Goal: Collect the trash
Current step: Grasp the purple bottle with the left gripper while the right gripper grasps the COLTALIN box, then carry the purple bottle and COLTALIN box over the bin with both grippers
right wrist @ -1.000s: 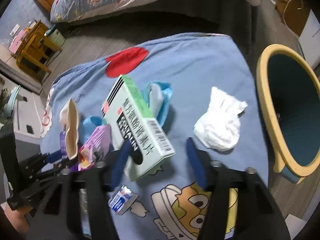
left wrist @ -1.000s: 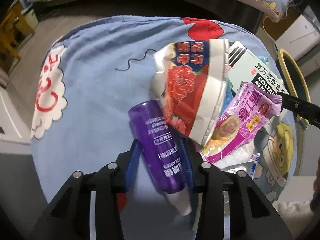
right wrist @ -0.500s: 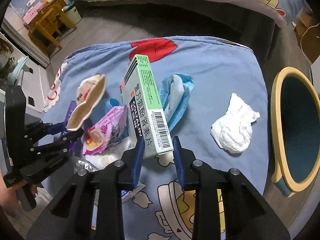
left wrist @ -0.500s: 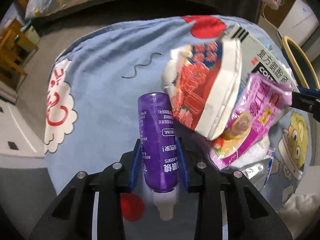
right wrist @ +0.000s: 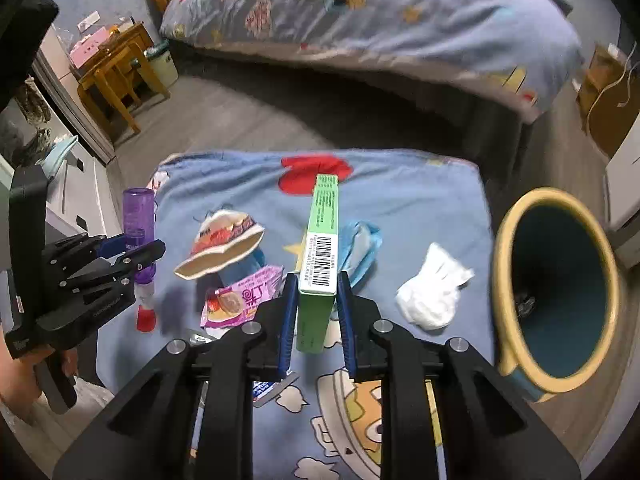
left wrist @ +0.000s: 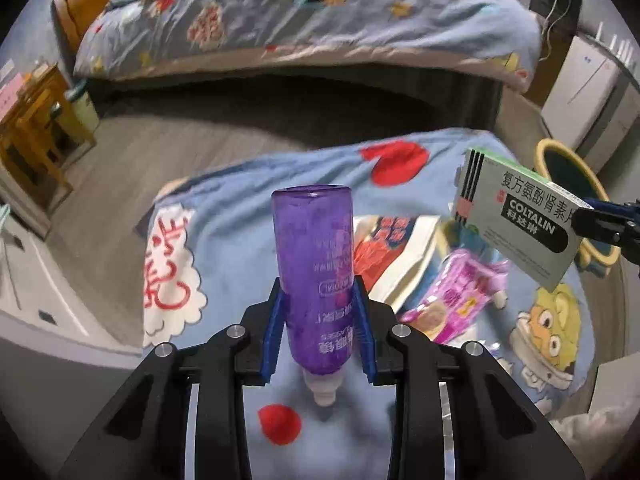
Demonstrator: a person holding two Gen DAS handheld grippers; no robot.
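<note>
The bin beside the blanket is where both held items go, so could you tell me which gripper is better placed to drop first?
Right, probably. The right gripper, shut on the green box, is nearer the bin. The left gripper holds the purple bottle at the blanket's far side.

Purple see-through bottle, white nozzle. Box: green edge, white face with black band and black stripes. Blue blanket printed with red hearts, white clouds, yellow cartoon figures. Pink-purple wrapper. Red-and-white flowered bowl. White crumpled tissue. Bin: yellow rim, teal inside. Claws black with blue pads.
</note>
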